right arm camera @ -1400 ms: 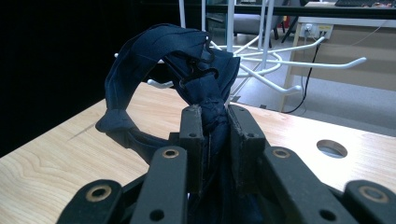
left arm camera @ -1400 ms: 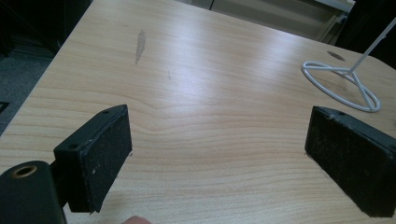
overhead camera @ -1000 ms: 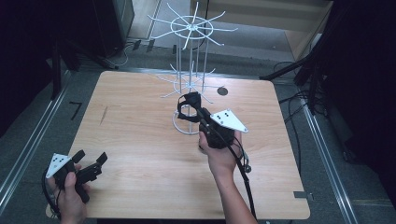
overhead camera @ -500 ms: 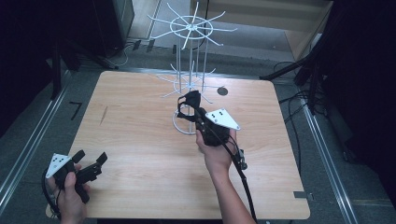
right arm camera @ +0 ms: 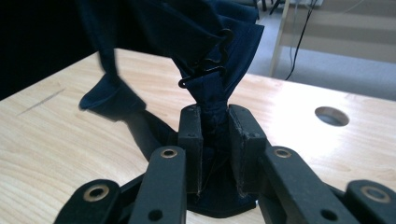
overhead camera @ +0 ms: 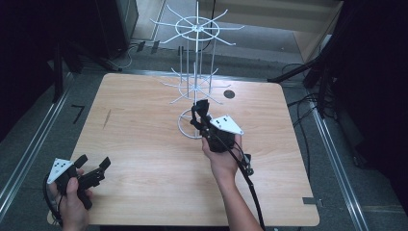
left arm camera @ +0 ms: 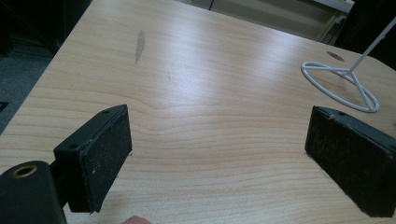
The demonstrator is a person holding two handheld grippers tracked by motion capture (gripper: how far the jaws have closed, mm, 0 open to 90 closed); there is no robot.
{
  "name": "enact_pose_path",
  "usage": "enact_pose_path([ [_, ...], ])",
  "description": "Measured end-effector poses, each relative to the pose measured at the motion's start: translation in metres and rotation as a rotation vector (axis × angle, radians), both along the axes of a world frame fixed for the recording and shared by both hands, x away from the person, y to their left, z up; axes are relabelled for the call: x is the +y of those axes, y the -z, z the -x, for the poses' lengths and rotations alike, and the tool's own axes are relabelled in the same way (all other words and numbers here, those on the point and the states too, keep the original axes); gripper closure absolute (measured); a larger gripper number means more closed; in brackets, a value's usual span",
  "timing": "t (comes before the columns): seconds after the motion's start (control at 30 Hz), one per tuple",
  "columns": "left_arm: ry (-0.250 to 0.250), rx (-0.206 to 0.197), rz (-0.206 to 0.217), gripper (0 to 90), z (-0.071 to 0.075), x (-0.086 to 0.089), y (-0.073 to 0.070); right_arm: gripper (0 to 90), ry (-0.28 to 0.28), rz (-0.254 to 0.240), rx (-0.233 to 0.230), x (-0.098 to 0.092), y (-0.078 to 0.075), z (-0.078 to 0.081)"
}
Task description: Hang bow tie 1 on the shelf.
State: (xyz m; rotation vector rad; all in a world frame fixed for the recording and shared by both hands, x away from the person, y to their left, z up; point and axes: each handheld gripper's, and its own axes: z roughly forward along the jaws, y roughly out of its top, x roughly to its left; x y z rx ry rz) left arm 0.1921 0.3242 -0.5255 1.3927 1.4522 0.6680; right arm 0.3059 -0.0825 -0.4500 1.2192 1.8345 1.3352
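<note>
The wire rack [overhead camera: 195, 82] stands near the far edge of the table [overhead camera: 144, 144], at its middle. The right gripper [overhead camera: 201, 111] with the cloth [right arm camera: 205, 51] is just before the rack's base; the left gripper [overhead camera: 91, 166] is at the near left corner.

We see our right gripper [right arm camera: 214, 140] with its jaws clamped on a dark blue cloth [right arm camera: 205, 42], a black clip [right arm camera: 205, 70] on it, above the bench [right arm camera: 51, 140].

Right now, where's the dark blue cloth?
The dark blue cloth is pinched in the right claw, at table centre in the high view, just above the white wire rack's ring base.
</note>
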Motion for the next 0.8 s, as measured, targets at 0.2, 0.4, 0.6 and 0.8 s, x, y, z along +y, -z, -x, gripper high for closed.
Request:
enact_pose_path([
  [0.2, -0.001, 0.002, 0.001, 8.1, 0.000, 0.000, 0.000, 76.6, -0.025, -0.012, 0.005, -0.002, 0.004, -0.001],
  [0.4, 0.001, 0.000, 0.004, 8.1, 0.000, 0.001, 0.000, 59.8, -0.102, -0.031, 0.009, -0.004, 0.006, 0.000],
  [0.6, -0.002, 0.001, 0.001, 8.1, 0.000, 0.000, 0.000, 47.6, -0.127, -0.057, -0.002, -0.012, 0.008, 0.004],
  [0.8, -0.006, -0.002, 0.005, 8.1, 0.001, 0.000, 0.000, 42.9, -0.151, -0.060, -0.018, -0.023, 0.007, 0.011],
])
